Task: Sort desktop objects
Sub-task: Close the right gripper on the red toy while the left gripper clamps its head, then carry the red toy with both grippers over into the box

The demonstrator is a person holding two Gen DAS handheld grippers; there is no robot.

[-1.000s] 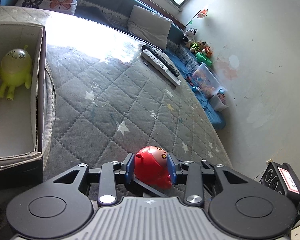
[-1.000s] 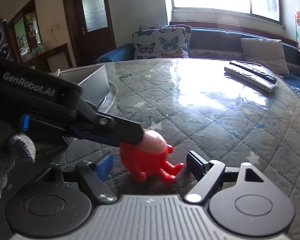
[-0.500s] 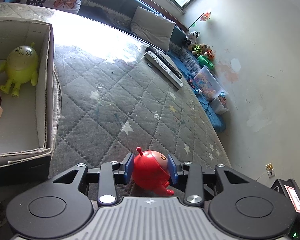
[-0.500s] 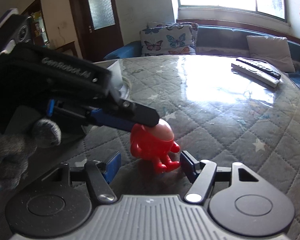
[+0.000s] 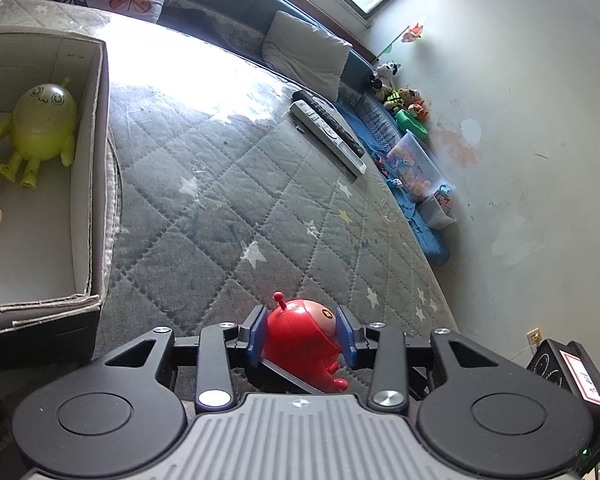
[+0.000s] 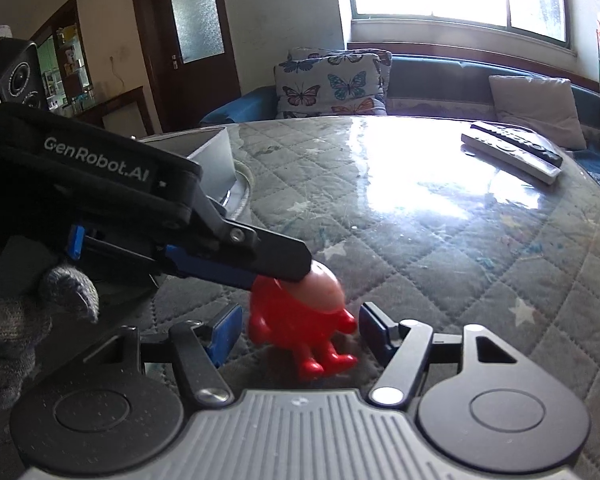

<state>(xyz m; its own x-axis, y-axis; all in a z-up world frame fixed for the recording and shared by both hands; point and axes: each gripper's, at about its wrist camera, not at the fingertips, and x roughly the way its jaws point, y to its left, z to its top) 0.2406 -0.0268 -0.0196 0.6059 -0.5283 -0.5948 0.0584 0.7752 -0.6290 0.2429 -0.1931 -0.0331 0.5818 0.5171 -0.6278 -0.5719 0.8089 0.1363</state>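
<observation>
Now, the quilted table (image 5: 228, 184) bears a cardboard box (image 5: 92, 168) at far left; the left gripper (image 5: 302, 336) is clamped on the red toy (image 5: 300, 340), just clear of the cloth, while the right gripper (image 6: 296, 330) gapes empty around it. Lift clear of the rim before swinging left.

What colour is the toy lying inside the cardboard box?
Yellow-green toy, with a drawn face; the left wrist view shows it best.

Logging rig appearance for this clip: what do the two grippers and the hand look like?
Both grippers, left gripper and right gripper, are black with blue pads on the fingers and a ribbed grey housing. The left one's side reads "GenRobot.AI" in white. The hand wears a grey knit glove.
</observation>
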